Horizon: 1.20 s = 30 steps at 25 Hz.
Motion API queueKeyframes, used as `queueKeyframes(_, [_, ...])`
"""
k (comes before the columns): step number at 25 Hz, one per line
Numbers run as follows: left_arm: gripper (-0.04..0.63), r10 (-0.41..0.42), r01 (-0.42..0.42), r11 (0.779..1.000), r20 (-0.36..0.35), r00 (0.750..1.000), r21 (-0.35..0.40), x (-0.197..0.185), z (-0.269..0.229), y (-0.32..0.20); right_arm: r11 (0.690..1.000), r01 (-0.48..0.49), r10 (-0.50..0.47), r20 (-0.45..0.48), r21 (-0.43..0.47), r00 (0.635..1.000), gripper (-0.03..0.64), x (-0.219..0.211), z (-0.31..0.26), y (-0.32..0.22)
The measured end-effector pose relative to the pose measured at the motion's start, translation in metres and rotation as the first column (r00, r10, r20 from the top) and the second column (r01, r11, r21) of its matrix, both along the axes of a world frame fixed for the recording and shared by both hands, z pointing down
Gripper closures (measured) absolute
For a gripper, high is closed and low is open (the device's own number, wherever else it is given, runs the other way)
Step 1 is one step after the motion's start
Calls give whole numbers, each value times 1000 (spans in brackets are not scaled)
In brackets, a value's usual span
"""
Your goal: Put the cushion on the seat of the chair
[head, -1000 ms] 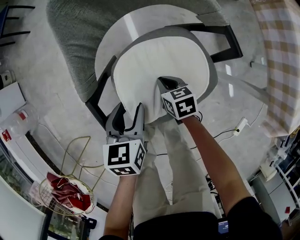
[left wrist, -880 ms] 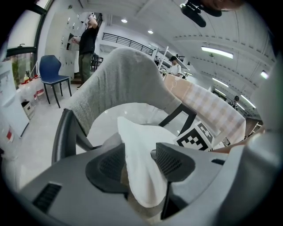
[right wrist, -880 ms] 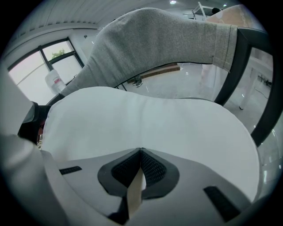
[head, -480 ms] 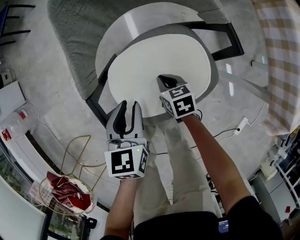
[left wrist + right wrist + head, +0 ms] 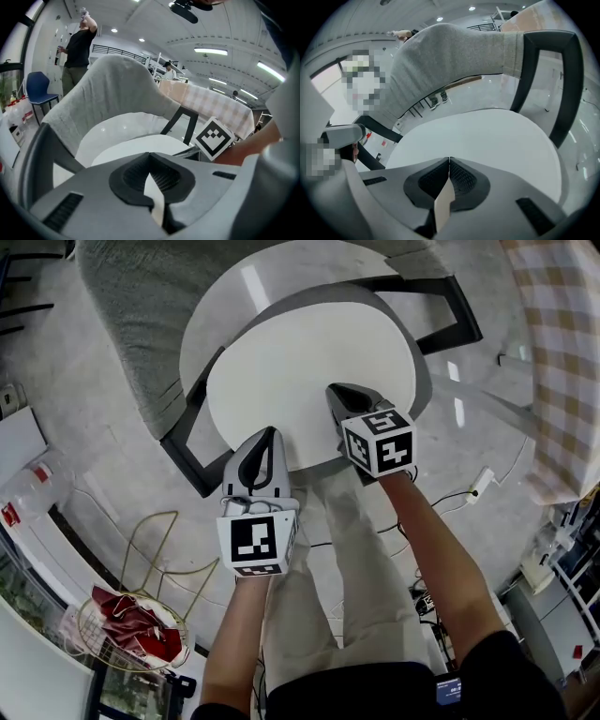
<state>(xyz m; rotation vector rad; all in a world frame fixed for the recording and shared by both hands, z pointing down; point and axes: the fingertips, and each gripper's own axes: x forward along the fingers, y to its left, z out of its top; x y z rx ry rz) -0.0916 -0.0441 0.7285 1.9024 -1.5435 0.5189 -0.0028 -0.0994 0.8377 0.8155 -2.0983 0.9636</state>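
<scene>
A round white cushion (image 5: 300, 371) lies flat on the seat of a chair with a grey fabric backrest (image 5: 131, 315) and black frame (image 5: 450, 315). My left gripper (image 5: 269, 432) is at the cushion's near edge. Its jaws have just been closing and now meet with nothing between them; the cushion (image 5: 136, 145) shows just beyond the tips (image 5: 150, 154). My right gripper (image 5: 334, 390) rests over the near right part of the cushion, jaws together and empty. In the right gripper view the cushion (image 5: 487, 136) spreads ahead of the closed tips (image 5: 449, 160).
A table with a checked cloth (image 5: 562, 362) stands at the right. A wire basket with red contents (image 5: 131, 629) sits on the floor at lower left. A power strip and cables (image 5: 481, 488) lie at the right. A person in black (image 5: 77, 47) stands beyond a blue chair (image 5: 37, 89).
The left gripper let go of the cushion's drooping front edge, drew back a little and closed. The cushion settled flat on the seat. The right gripper shifted slightly right.
</scene>
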Motion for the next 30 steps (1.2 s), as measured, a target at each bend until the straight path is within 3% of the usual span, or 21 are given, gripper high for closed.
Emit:
queueKeyframes(5, [591,48,-48,996,-8,999,-70,14,28,-1,996,-83,83,-19,-13,996,597,36,-3,1])
queueKeyframes(12, [591,102,-96,982,29,994,-165,21,64,-4,995,-102,101,-48,-7,994,597,57,-7,14])
queueKeyframes(30, [591,127,-90,951,108,986,-296,5,117,-12,982,-186,182,-123,-20,976,597,91,6,24])
